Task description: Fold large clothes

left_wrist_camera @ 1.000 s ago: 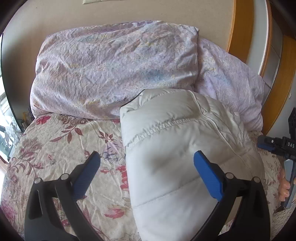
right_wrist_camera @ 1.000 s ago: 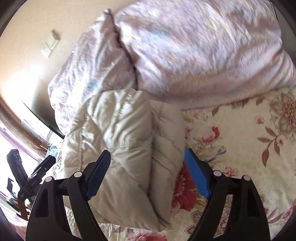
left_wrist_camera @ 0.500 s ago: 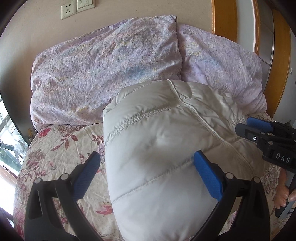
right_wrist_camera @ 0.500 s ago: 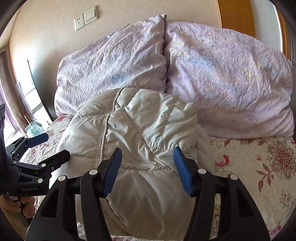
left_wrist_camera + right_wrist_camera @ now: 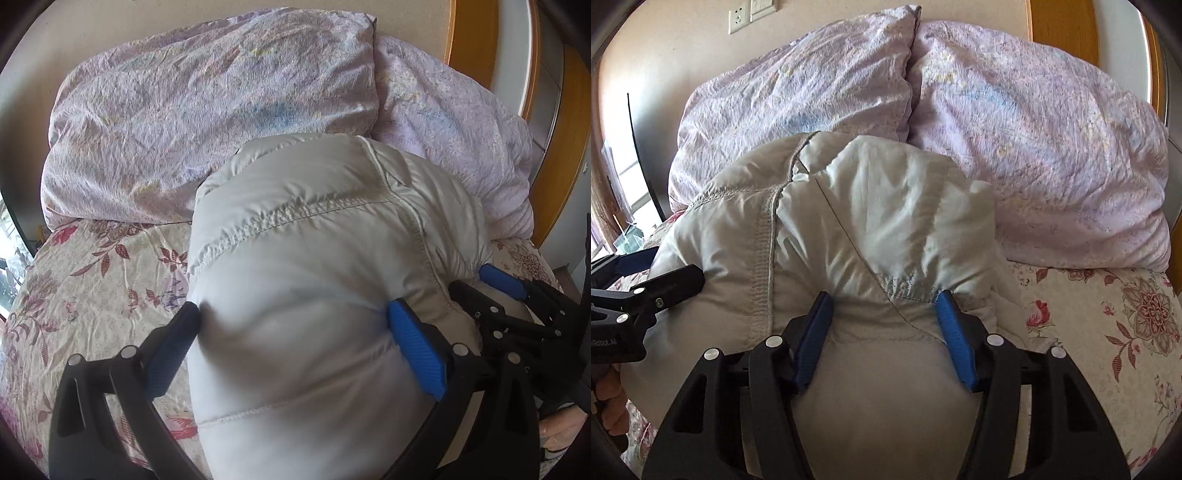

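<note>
Left wrist: left gripper (image 5: 291, 332) apart, straddling jacket (image 5: 314, 258) | right gripper (image 5: 884, 317) seemingly pinching it

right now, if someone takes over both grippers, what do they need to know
Left gripper: pads wide apart, pressed against both sides of the folded jacket; no firm clamp visible.
Right gripper: narrower, pinching a fold of the jacket near its gathered seam.
Jacket: a puffy white bundle on the floral bedsheet, its far end against the pillows.
Done: jacket folded into a compact bundle.
Left: probably press it flatter, tidy the edges, then release.
</note>
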